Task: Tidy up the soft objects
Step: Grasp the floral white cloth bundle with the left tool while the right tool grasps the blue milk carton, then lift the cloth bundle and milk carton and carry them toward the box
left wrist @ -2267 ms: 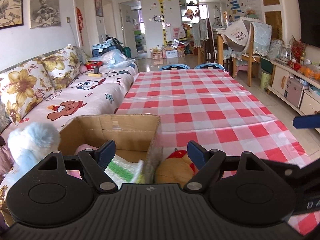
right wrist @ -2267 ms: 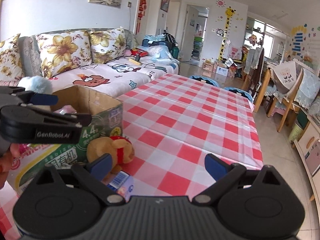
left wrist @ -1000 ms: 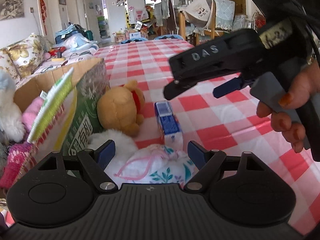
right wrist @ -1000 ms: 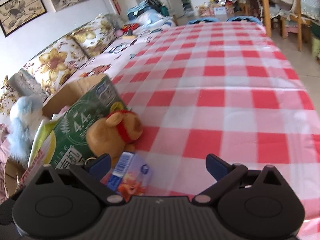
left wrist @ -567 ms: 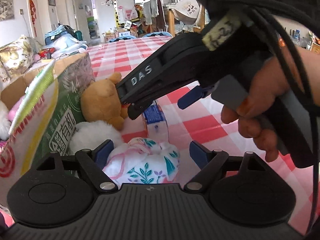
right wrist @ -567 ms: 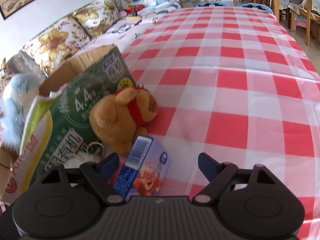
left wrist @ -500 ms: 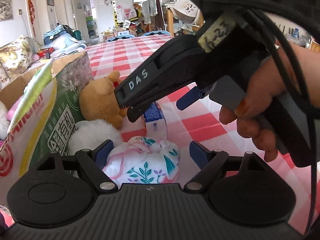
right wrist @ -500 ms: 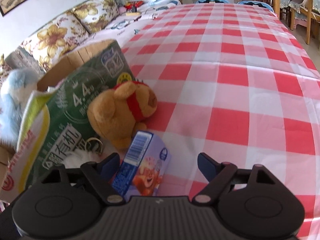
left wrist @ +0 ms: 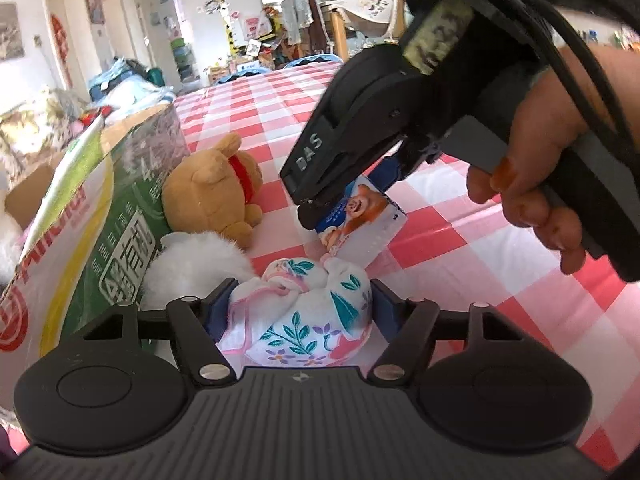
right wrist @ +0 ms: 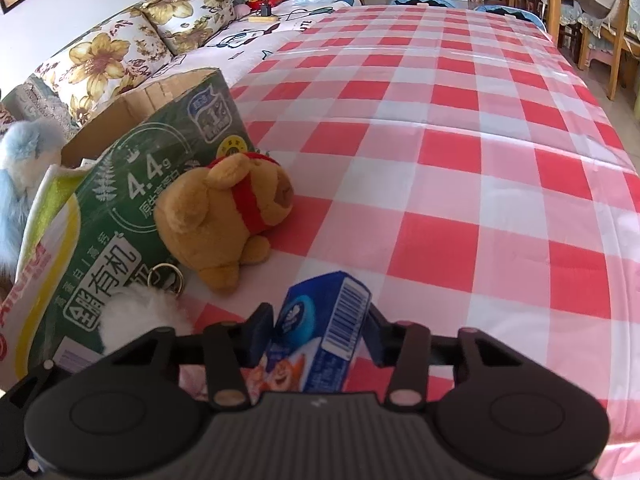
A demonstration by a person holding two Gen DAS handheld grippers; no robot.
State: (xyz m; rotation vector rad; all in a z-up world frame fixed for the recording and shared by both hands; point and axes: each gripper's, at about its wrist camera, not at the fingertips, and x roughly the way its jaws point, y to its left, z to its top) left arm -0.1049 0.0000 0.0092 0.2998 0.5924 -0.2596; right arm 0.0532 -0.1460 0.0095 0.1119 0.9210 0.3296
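A white cloth bundle with a teal leaf print lies on the red-checked tablecloth. My left gripper has a pad against each side of it, and its jaws are closing. My right gripper, also closing, clamps a blue carton with a cartoon picture. In the left wrist view the right gripper holds the carton tilted just beyond the bundle. A brown teddy bear with a red scarf and a white fluffy keyring ball lie beside the box.
An open cardboard box with green print stands at the left, with a pale blue plush and packets in it. A flowered sofa runs behind it. The person's hand and the cables fill the right of the left wrist view.
Both pairs of jaws have narrowed from wide open: the left onto the cloth bundle, the right onto the blue carton. The carton now stands tilted in the right jaws.
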